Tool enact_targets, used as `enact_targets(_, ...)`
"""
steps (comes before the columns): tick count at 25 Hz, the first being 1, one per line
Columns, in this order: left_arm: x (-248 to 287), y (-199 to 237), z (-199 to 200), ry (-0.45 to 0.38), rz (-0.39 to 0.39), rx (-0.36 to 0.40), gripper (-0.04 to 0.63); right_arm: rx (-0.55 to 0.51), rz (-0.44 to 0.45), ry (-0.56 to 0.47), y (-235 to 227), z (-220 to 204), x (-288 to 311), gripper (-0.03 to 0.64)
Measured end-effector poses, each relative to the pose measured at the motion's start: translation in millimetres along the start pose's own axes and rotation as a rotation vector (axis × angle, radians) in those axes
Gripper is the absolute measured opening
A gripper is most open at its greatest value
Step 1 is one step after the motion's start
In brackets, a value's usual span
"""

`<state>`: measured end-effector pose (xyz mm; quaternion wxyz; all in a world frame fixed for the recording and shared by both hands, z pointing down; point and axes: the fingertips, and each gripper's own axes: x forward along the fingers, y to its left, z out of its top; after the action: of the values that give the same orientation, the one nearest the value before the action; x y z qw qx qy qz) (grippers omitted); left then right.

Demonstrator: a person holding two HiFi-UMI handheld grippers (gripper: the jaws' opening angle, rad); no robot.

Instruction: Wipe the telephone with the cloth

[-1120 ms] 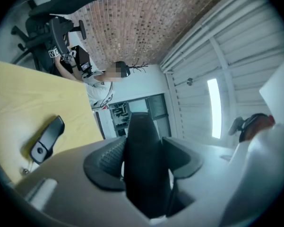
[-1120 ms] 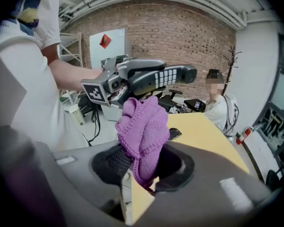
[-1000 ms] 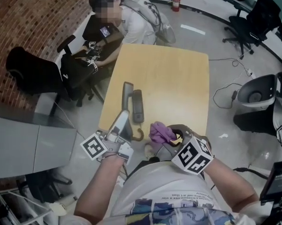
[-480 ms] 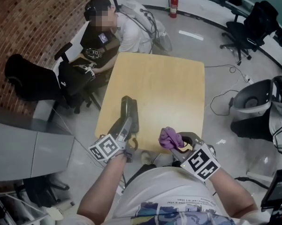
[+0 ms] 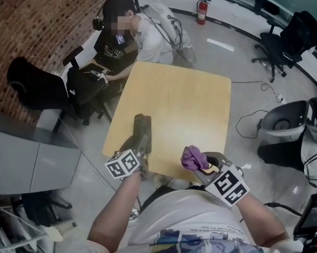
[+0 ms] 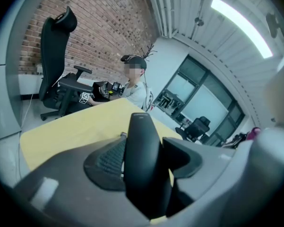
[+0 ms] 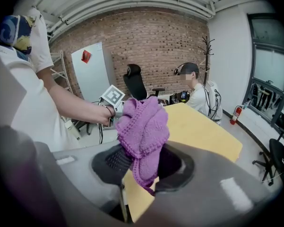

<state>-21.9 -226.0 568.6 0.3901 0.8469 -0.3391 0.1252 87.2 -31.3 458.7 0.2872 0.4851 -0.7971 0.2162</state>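
Note:
The black telephone handset (image 5: pixel 142 129) is over the near left part of the yellow table (image 5: pixel 184 104). My left gripper (image 5: pixel 141 151) is shut on its near end. In the left gripper view the handset (image 6: pixel 142 145) stands between the two pads of the left gripper (image 6: pixel 142 167) and points away over the table. A bunched purple cloth (image 5: pixel 192 157) sticks up from my right gripper (image 5: pixel 200 165), just off the table's near edge. In the right gripper view the cloth (image 7: pixel 144 129) is pinched between the pads of the right gripper (image 7: pixel 142 167). No telephone base shows.
A person (image 5: pixel 121 33) sits at the table's far left corner by a brick wall. A black office chair (image 5: pixel 34 83) and a grey cabinet (image 5: pixel 21 152) stand to the left. A grey round bin (image 5: pixel 285 115), floor cables and more chairs (image 5: pixel 285 36) are to the right.
One second ago two black pieces lay side by side ahead of my left gripper; now a single handset shows in its jaws. The cloth in my right gripper has shifted slightly right.

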Motion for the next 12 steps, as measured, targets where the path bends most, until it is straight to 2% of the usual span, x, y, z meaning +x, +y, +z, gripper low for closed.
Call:
enact_targets(5,13.1,12.3,-10.0,0.025,0.075,0.066,0.255,-0.005,0.03,0.01,-5.2,-3.0,-1.7,0.121)
enact_targets(12,33.4,20.2,-16.2,0.055,0.181,0.217,0.255,0.002,0.057,0.035,-13.8,-12.9,-8.3,0.121)
